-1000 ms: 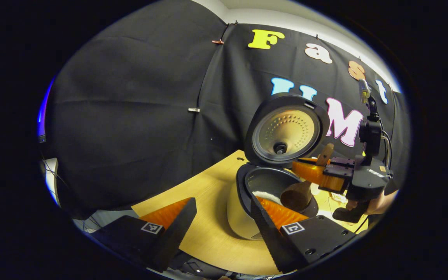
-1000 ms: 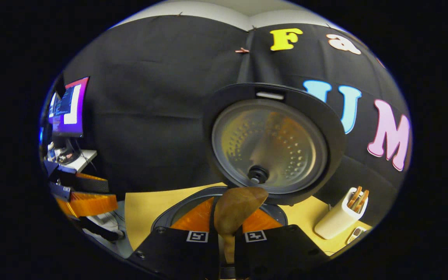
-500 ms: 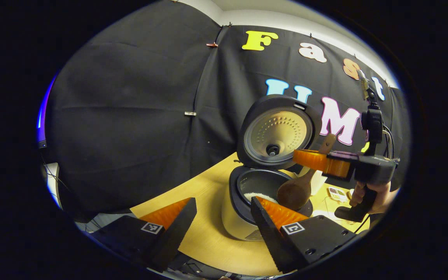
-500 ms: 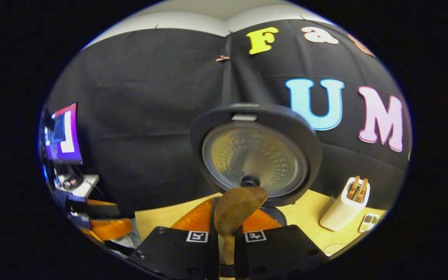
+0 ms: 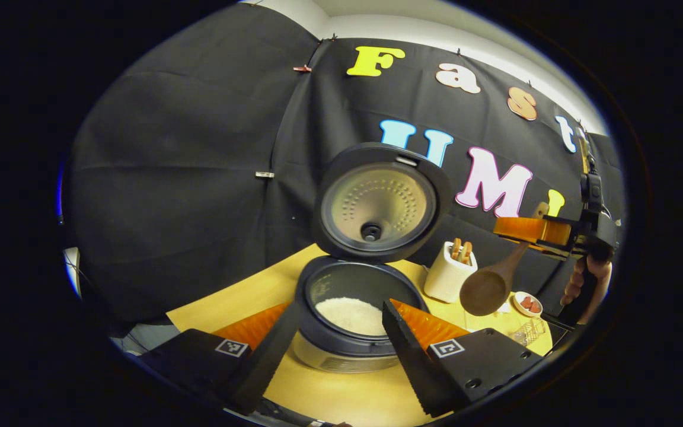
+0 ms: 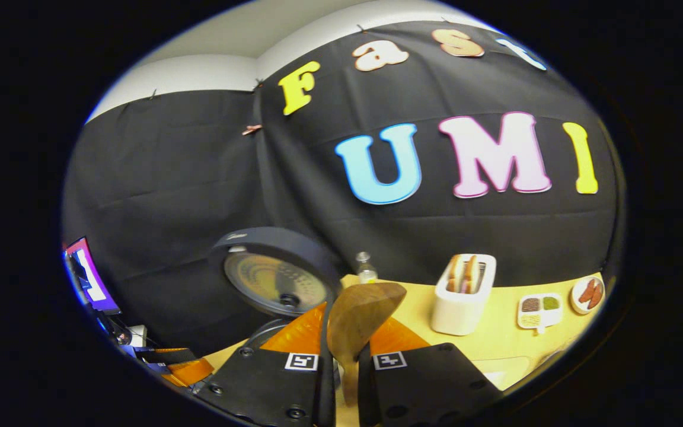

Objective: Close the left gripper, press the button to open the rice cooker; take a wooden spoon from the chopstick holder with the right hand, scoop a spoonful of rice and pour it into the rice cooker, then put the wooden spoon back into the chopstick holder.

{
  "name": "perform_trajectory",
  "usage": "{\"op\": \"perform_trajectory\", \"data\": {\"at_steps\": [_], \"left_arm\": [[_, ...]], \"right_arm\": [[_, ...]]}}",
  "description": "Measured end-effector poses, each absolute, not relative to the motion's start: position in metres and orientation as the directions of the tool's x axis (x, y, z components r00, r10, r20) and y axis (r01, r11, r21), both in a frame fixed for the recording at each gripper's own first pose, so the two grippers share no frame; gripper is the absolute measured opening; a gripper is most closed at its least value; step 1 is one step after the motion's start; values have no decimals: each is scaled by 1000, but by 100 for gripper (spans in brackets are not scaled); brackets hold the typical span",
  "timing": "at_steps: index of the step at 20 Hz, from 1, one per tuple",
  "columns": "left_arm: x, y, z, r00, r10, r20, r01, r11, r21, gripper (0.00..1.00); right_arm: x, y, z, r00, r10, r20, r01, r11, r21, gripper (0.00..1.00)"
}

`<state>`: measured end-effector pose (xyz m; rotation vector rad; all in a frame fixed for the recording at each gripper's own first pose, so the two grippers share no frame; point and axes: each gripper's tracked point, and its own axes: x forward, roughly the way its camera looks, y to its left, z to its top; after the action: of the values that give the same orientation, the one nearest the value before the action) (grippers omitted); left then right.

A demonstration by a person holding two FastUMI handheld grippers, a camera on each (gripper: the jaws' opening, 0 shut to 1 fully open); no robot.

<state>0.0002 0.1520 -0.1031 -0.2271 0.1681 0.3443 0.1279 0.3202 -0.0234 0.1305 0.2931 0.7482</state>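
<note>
A: Where is the brown wooden spoon (image 6: pixel 358 329) right now?

B: Clamped in the right gripper (image 6: pixel 345 362), both fingers pressing on its handle, with the bowl standing up ahead of the fingertips. In the left gripper view the spoon (image 5: pixel 487 289) hangs bowl-down in the air, its handle slanting up into that gripper (image 5: pixel 532 230).

A: And the holder it belongs in?

B: The white, box-shaped chopstick holder (image 6: pixel 463 295) stands on the yellow wooden table (image 6: pixel 495 338), ahead and to the right of the spoon's bowl, well apart from it. Other wooden handles already stick out of its top.

A: So which way must the spoon go?

B: I judge rightward and forward, then turned so its long axis points down into the opening. The right hand is the nearer one.

A: The cooker?

B: The round dark rice cooker (image 5: pixel 353 314) sits open, lid (image 5: pixel 380 203) upright, white rice (image 5: pixel 350 314) in the pot. The left gripper (image 5: pixel 335 338) hovers in front of it, fingers spread, holding nothing.
</note>
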Motion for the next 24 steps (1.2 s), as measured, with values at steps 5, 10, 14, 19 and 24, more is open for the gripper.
{"op": "perform_trajectory", "data": {"at_steps": [5, 10, 14, 19, 24], "left_arm": [[22, 108, -92, 936, 295, -192, -330, 924, -191, 92], [44, 73, -75, 944, 283, -172, -311, 936, -163, 95], [55, 55, -67, 940, 299, -164, -320, 940, -122, 95], [59, 43, -63, 927, 334, -171, -349, 935, -65, 95], [59, 31, -58, 914, 372, -163, -382, 923, -35, 95]], "right_arm": [[171, 211, -19, 802, 552, -227, -495, 828, 264, 19], [201, 108, -25, 880, 403, -251, -327, 898, 293, 19], [220, 38, -31, 927, 275, -254, -175, 917, 358, 19], [239, -41, -62, 940, 135, -312, 10, 906, 422, 19], [253, -108, -98, 931, 13, -366, 170, 871, 461, 19]]}}
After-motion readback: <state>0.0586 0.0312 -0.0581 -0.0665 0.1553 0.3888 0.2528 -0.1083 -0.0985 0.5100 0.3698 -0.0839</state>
